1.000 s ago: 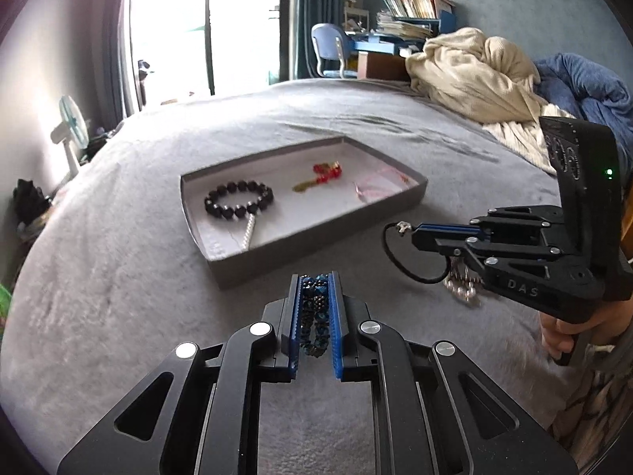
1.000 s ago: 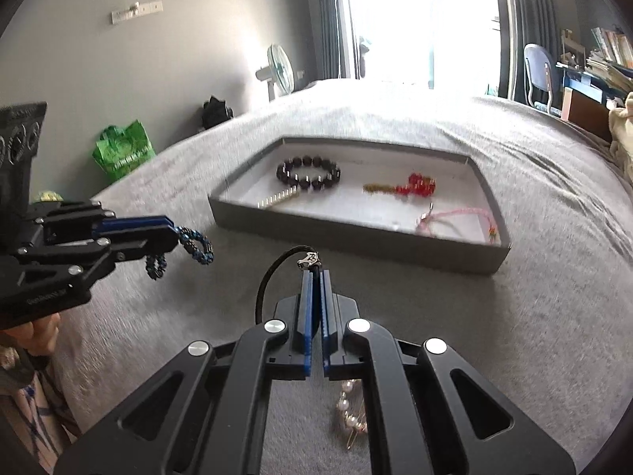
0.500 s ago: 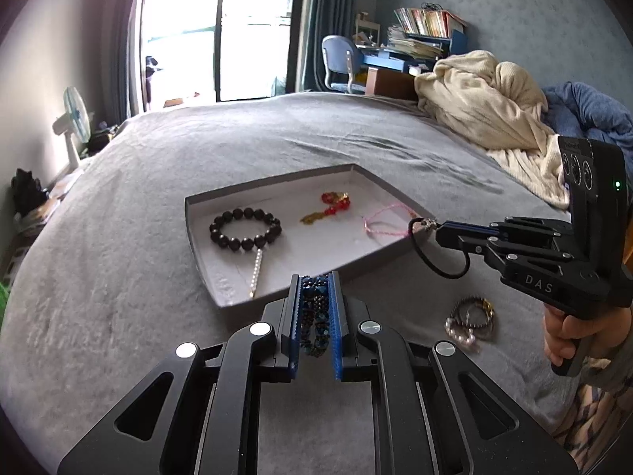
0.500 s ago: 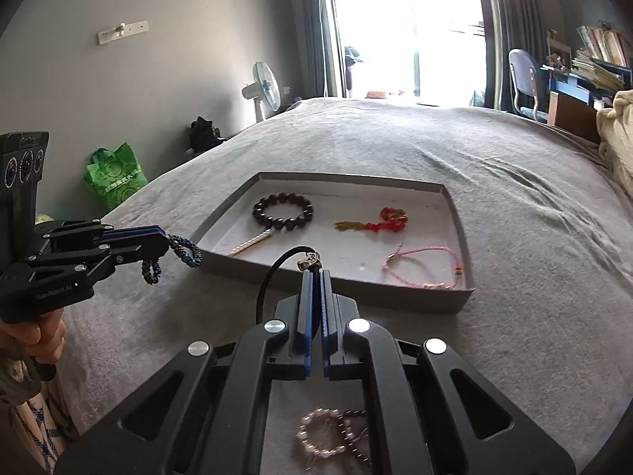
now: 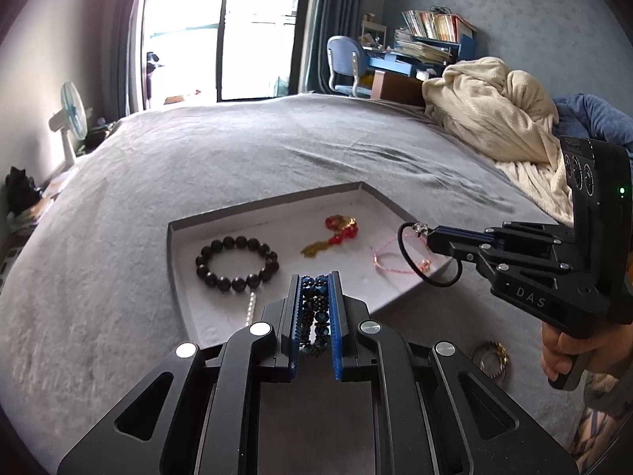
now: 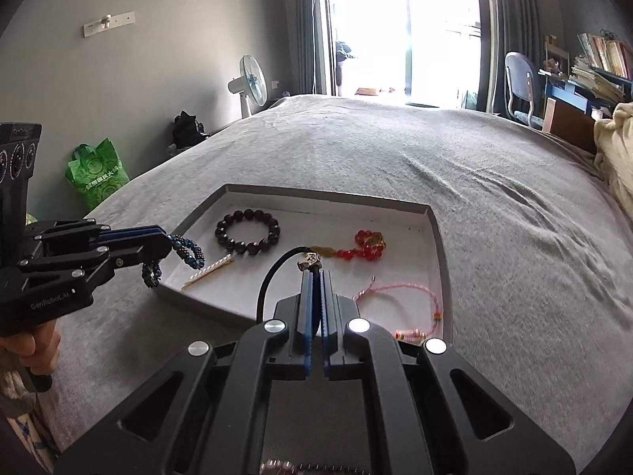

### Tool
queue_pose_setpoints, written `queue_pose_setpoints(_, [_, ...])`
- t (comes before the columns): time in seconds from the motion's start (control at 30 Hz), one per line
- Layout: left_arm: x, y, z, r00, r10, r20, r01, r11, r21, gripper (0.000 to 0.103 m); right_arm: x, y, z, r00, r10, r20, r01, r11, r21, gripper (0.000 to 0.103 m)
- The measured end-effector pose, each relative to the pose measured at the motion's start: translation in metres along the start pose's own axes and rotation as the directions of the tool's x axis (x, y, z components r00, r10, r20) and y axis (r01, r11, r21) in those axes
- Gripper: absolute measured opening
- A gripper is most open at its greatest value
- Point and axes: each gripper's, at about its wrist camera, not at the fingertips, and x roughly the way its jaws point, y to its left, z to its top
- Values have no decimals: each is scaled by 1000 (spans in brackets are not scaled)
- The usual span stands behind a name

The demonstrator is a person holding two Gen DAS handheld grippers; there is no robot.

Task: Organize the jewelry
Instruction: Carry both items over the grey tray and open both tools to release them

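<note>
- Already well underway: the grey tray (image 5: 178, 245) sits on the bed (image 5: 277, 150) with three pieces laid out inside, a dark bead bracelet (image 5: 236, 258) on the left, a red bead charm (image 5: 336, 231) in the middle, and a pink cord bracelet (image 6: 399, 301) at the near right.
- Left tool (image 5: 315, 289) is clamped tight on a blue beaded bracelet (image 5: 314, 312), poised above the tray's near-left edge; the right wrist view shows the beads dangling from its tips over that corner.
- Right tool (image 6: 315, 277) is pinched almost fully closed on the metal charm of a black cord loop (image 6: 273, 277), which hangs over the tray's near-right part, above the pink cord.
- Still to go, by the look of it: both carried pieces need setting down in bare spots of the tray.
- One more waits outside: a pearl and gold bracelet (image 5: 488, 358) lies on the bed, near right of the tray.
- Call it just past halfway: three in, two in the air, one left.
</note>
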Motion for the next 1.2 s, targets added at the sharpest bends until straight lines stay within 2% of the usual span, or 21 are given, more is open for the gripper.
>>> queue_pose_setpoints(0.2, [22, 5, 5, 1000, 13, -19, -14, 1000, -11, 13, 23, -4, 5, 1000, -8, -28, 8, 1000, 5, 3])
queue_pose_setpoints(0.83, [76, 12, -11, 993, 44, -108, -45, 999, -6, 13, 89, -12, -4, 986, -22, -166, 28, 999, 35, 3])
queue_pose_setpoints(1.2, [84, 9, -13, 989, 45, -142, -44, 999, 8, 14, 92, -12, -15, 978, -25, -209, 33, 999, 31, 3])
